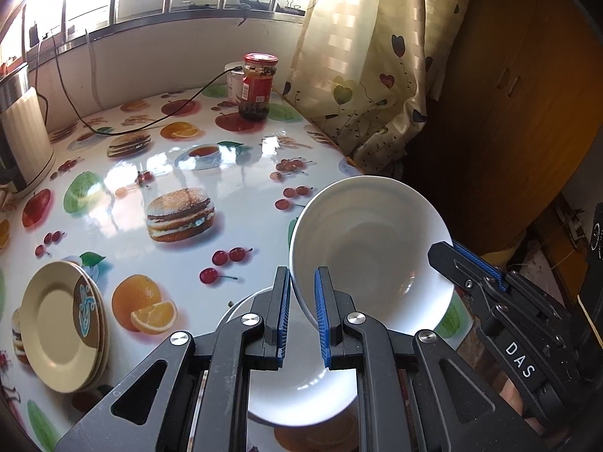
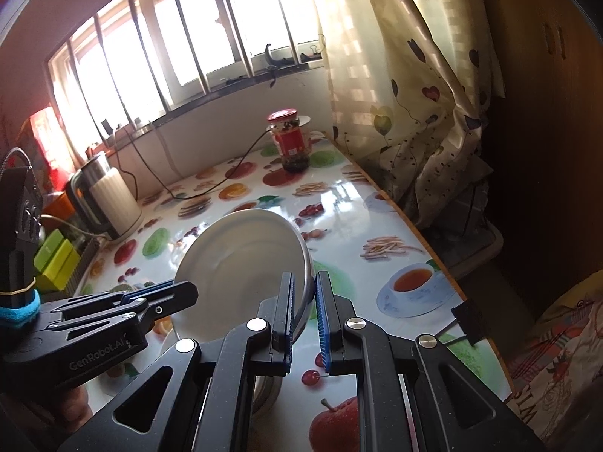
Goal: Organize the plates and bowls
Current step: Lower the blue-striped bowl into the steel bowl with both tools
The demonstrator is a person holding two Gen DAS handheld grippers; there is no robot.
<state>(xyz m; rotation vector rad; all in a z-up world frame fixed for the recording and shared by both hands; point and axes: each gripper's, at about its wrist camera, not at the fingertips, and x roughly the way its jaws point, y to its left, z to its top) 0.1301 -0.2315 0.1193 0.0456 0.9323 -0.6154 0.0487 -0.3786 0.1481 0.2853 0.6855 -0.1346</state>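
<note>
White bowl [image 1: 371, 252] tilted, rim between left gripper [image 1: 302, 314] (right gripper [image 2: 304, 318] opposite)

- Your white bowl [image 1: 371, 252] is tilted in the air, rim gripped on both sides.
- A second white bowl [image 1: 301, 388] sits upright beneath it.
- Cream plates [image 1: 60, 327] lie stacked left.

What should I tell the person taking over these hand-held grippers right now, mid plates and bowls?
Left hand-held gripper: shut on the lifted white bowl, left rim.
Right hand-held gripper: shut on the same bowl's opposite rim.
Bowl is tilted, in the air over a second white bowl on the table.
Done, it seems: plates stacked at left.
Left: lower the held bowl, likely into the second one, then release both.
</note>
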